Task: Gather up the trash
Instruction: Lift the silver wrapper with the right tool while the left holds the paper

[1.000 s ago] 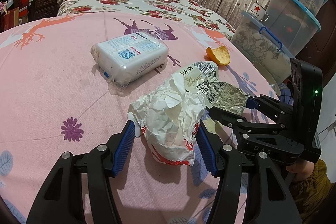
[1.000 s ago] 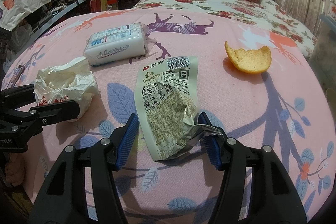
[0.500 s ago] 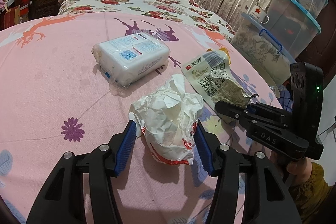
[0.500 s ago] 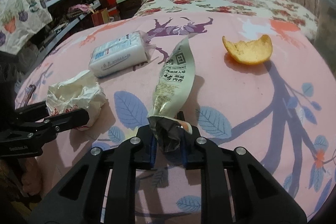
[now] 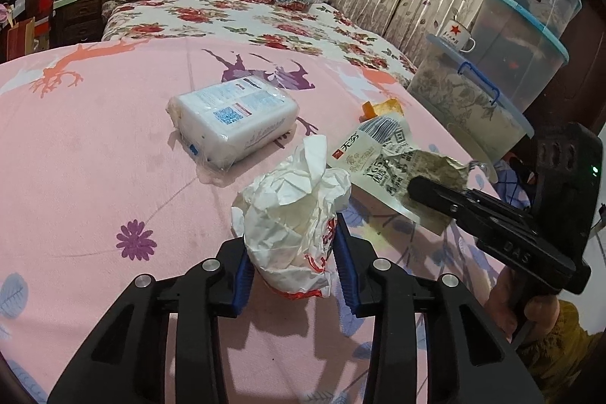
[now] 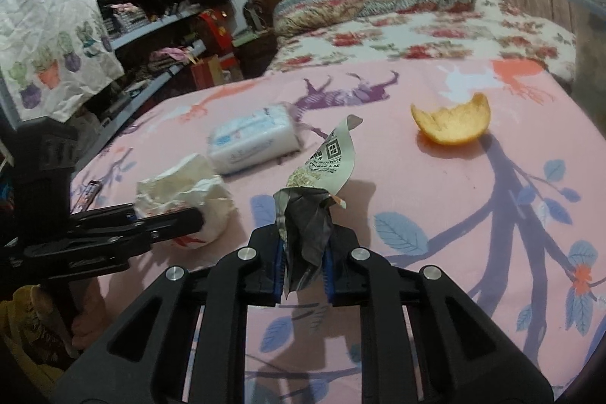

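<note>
A crumpled white paper bag (image 5: 291, 199) with red print rests on the pink cloth (image 5: 94, 158); my left gripper (image 5: 291, 252) is shut on its lower part, blue pads pressing both sides. In the right wrist view the same paper bag (image 6: 181, 188) sits at the left with the left gripper (image 6: 189, 218) around it. My right gripper (image 6: 305, 252) is shut on the crushed end of a silver printed snack wrapper (image 6: 333, 158), which stands up off the cloth. From the left wrist view, the wrapper (image 5: 382, 154) hangs from the right gripper (image 5: 428, 188). An orange peel (image 6: 450, 124) lies beyond.
A sealed tissue pack (image 5: 235, 124) lies mid-cloth behind the paper bag. Stacked plastic storage boxes (image 5: 473, 101) with a mug (image 5: 456, 35) stand at the right edge. A floral bed (image 5: 227, 17) is behind, cluttered shelves (image 6: 151, 25) to the left. A hand grips each handle.
Both grippers have shut: the left on the paper bag, the right on the wrapper's end. The right gripper has lifted and tilted, raising the wrapper off the cloth.
</note>
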Demonstrator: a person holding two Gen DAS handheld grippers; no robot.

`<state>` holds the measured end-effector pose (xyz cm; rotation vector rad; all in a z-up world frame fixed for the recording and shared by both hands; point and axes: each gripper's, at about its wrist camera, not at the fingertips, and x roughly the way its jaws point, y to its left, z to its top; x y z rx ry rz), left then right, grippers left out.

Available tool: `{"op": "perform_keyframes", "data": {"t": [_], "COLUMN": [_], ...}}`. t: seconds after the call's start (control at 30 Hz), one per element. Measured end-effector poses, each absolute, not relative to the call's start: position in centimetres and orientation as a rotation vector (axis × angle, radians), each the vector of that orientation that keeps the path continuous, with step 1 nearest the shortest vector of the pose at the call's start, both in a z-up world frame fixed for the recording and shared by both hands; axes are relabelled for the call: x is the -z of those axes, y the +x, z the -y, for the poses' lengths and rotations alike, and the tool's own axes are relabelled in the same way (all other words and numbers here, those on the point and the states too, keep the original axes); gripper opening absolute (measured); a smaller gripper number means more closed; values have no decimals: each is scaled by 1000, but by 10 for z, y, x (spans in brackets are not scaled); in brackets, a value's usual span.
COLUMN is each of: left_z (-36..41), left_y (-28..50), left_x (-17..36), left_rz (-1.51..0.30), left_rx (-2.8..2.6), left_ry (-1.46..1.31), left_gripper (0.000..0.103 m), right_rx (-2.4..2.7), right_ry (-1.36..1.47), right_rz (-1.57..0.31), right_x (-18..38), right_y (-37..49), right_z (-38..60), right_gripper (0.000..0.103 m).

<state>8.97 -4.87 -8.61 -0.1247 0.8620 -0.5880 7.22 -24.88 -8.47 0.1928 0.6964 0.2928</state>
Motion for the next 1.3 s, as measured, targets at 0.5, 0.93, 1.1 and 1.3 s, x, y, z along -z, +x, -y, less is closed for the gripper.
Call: {"op": "perform_keyframes", "data": {"t": [0.5,0.93,1.1,1.3], "left_z": [50,57,58,58], "left_y": [86,84,86,86], "left_x": [83,84,84,84], "left_rz": [-844,-847,-852,-852], "left_rx": [600,612,613,612], "left_ry": [-121,-87,-94,-93], "left_gripper": [35,35,35,35], "right_rx": [-265,-284,-283,-283], "right_ry": [200,250,256,261], "right_rz": [-664,-700,-701,-703], "right_x": [85,93,94,94], "right_y": [62,70,71,71], "right_z": [259,269,268,269], "right_gripper": [18,18,18,18]}}
